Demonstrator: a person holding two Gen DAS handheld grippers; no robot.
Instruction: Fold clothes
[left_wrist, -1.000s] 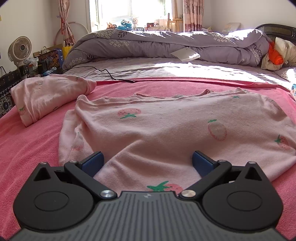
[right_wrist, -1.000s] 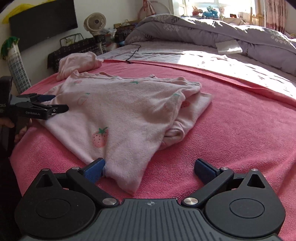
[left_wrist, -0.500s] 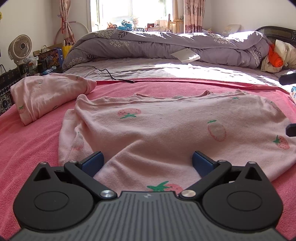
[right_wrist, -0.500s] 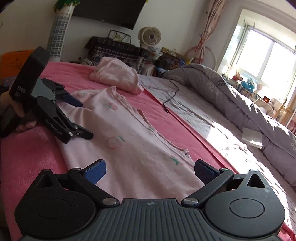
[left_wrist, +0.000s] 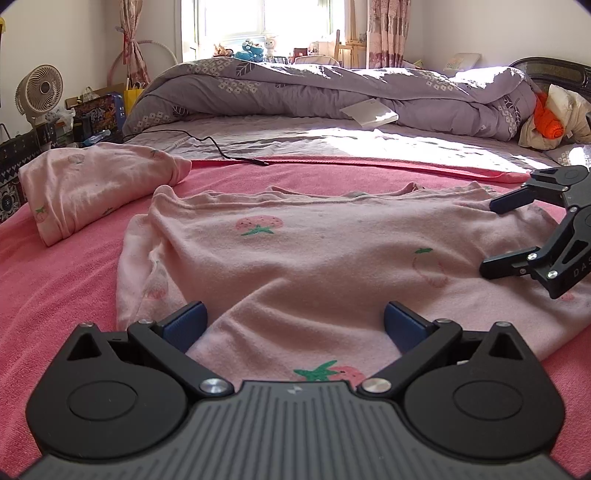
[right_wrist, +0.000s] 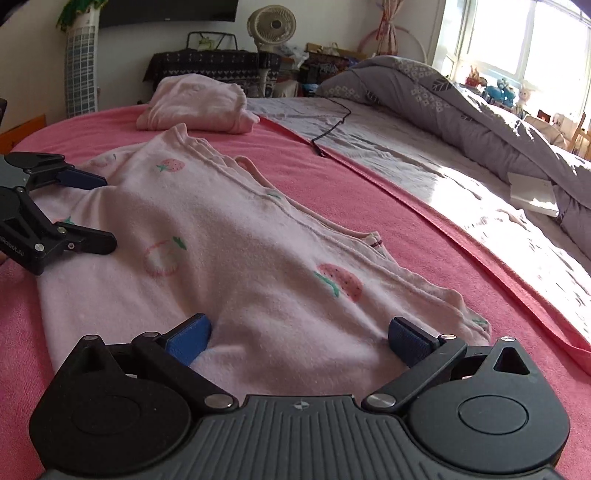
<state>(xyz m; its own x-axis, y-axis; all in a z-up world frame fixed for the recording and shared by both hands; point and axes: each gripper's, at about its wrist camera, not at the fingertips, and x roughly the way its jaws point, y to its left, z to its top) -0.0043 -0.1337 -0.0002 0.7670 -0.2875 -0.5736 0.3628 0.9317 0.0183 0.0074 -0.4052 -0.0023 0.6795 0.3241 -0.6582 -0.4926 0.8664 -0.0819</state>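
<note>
A pale pink top with strawberry prints (left_wrist: 314, 258) lies spread on the pink blanket (left_wrist: 55, 295). My left gripper (left_wrist: 295, 321) stands open over the top's near edge, its blue pads on either side of a ridge of cloth. The right gripper (left_wrist: 491, 236) shows at the right of the left wrist view, open above the top's right end. In the right wrist view the same top (right_wrist: 240, 258) runs away from my right gripper (right_wrist: 299, 336), whose open pads straddle the cloth. The left gripper (right_wrist: 99, 212) is at the far left there, open.
A second pink strawberry garment (left_wrist: 85, 184) lies folded at the blanket's left back corner. Behind are a grey-lilac sheet with a black cable (left_wrist: 221, 151), a rolled quilt (left_wrist: 332, 88), a white booklet (left_wrist: 369, 112), a fan (left_wrist: 38, 90) and boxes at the left.
The right gripper swung from the top's lower right corner around to its right end and settled low over the cloth, entering the left wrist view. The left gripper has stayed put.
</note>
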